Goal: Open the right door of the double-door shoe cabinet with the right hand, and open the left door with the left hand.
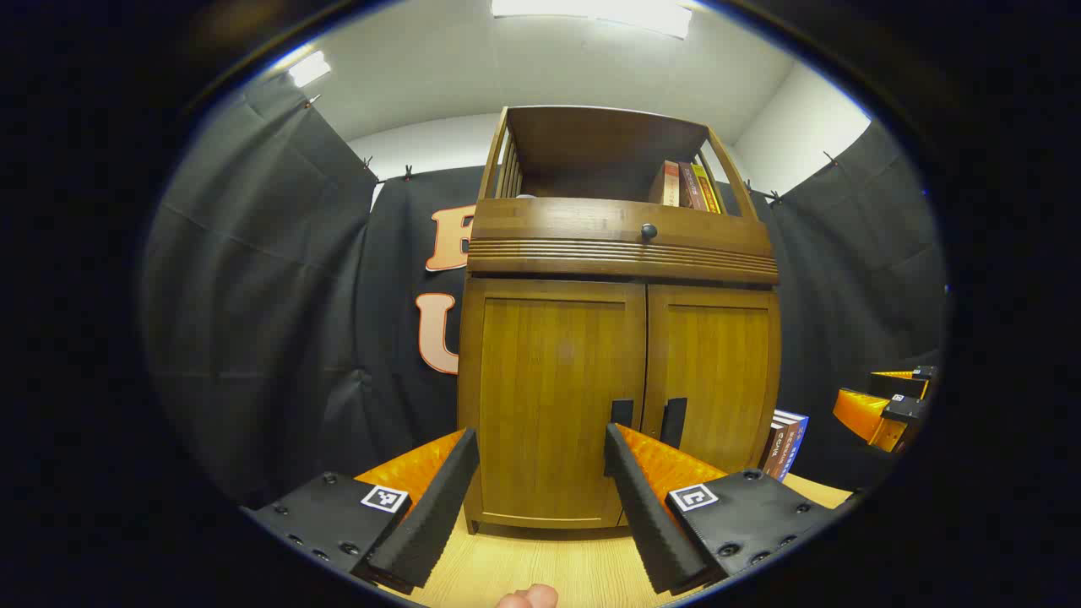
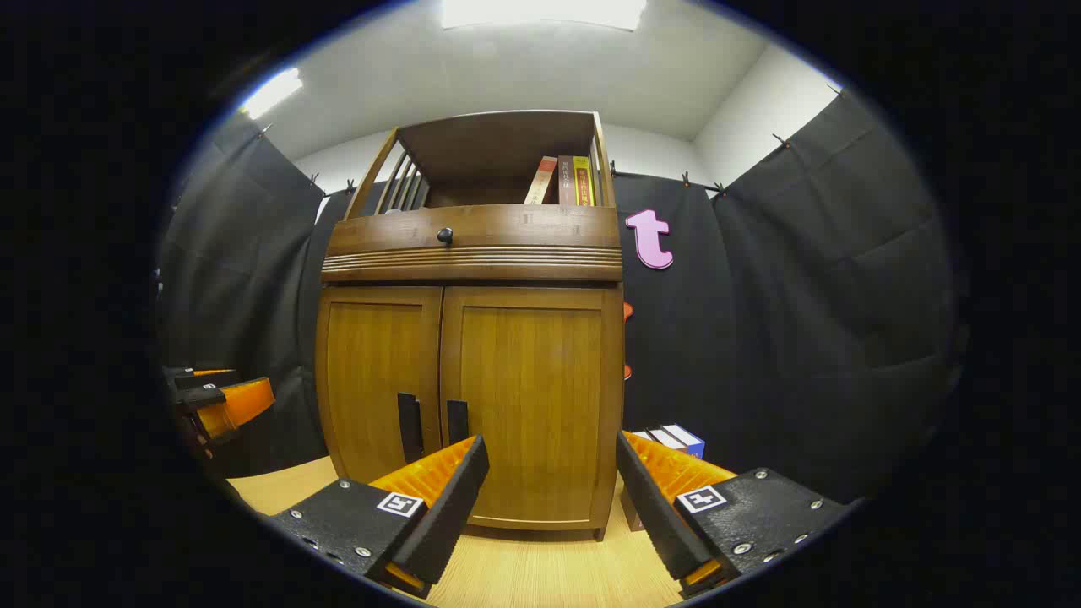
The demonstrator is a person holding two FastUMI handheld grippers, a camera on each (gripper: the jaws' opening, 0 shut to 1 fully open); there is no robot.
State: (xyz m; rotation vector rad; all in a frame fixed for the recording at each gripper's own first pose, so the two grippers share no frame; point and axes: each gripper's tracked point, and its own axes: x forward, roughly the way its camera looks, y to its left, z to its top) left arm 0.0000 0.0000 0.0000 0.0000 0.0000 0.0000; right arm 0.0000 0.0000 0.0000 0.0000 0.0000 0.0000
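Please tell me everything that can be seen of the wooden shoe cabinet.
The shoe cabinet looks like brown varnished wood and stands upright on a light wooden surface before the black cloth. Both doors are shut; a dark vertical handle sits on each near the middle seam. Above is a ribbed band with a round dark knob, then an open shelf holding leaning books. Nothing grips it.

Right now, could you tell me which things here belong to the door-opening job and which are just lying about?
Job: right door, left door, their handles, left gripper, right gripper.
Lying about: shelf books, floor books, drawer knob.
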